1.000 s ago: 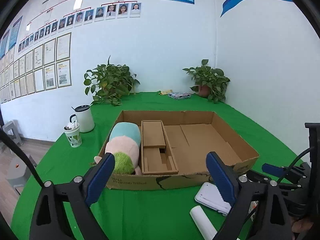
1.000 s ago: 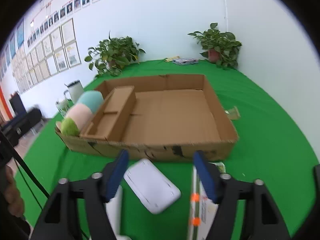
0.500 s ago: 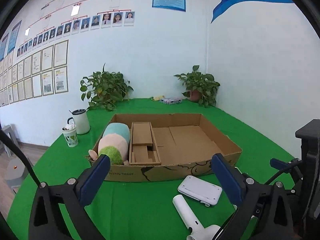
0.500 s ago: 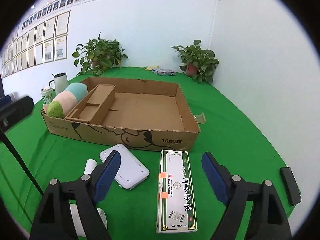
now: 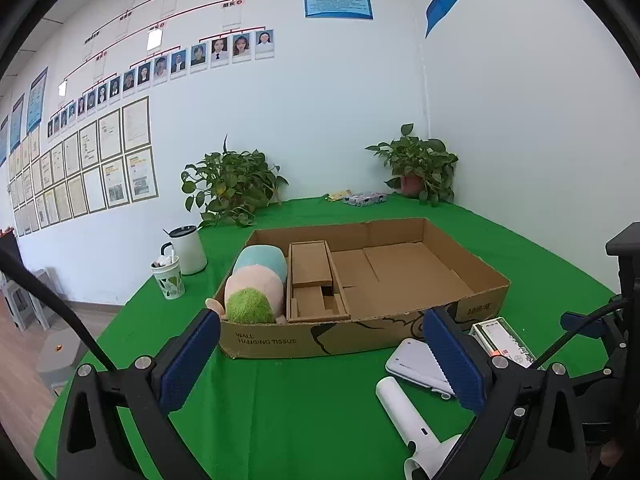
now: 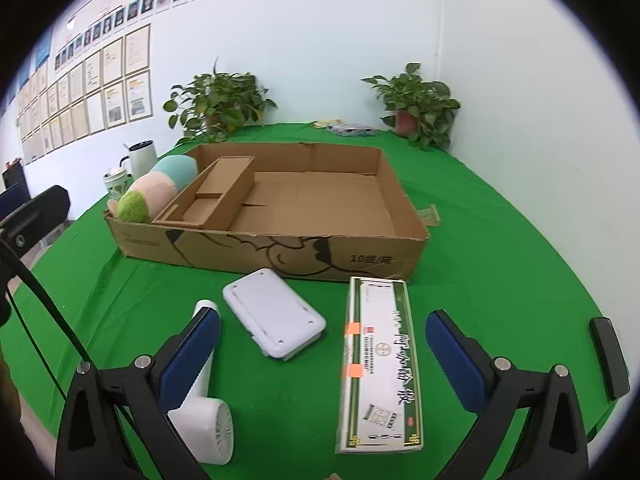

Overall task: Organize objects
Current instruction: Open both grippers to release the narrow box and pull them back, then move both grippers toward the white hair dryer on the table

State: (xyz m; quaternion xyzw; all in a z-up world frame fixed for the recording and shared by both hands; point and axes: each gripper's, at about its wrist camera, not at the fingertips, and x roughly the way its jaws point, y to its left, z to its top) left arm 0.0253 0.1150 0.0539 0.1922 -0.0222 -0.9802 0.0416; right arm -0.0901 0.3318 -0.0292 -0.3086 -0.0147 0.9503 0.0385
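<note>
A shallow cardboard box [image 5: 280, 340] [image 6: 256, 252] lies on the green table with a pastel plush toy [image 5: 256, 284] [image 6: 156, 192] at its left end beside a cardboard insert [image 5: 312, 280]. In front of it lie a white flat case [image 6: 274, 318] [image 5: 416, 366], a white hand-held fan [image 6: 208, 400] [image 5: 404, 412] and a long green-and-white medicine carton [image 6: 380, 364] [image 5: 502, 340]. My left gripper [image 5: 320, 364] is open and empty above the table before the box. My right gripper [image 6: 324, 356] is open and empty above the case and carton.
A white mug [image 5: 186, 250] and a patterned cup [image 5: 168, 278] stand left of the box. Two potted plants [image 5: 232, 188] [image 5: 420, 164] and a small packet [image 5: 364, 199] sit at the back. A black object [image 6: 610, 356] lies at the right table edge.
Both grippers have pulled back and risen from the box; the case, fan and carton now show fully. The right jaws have opened wider.
</note>
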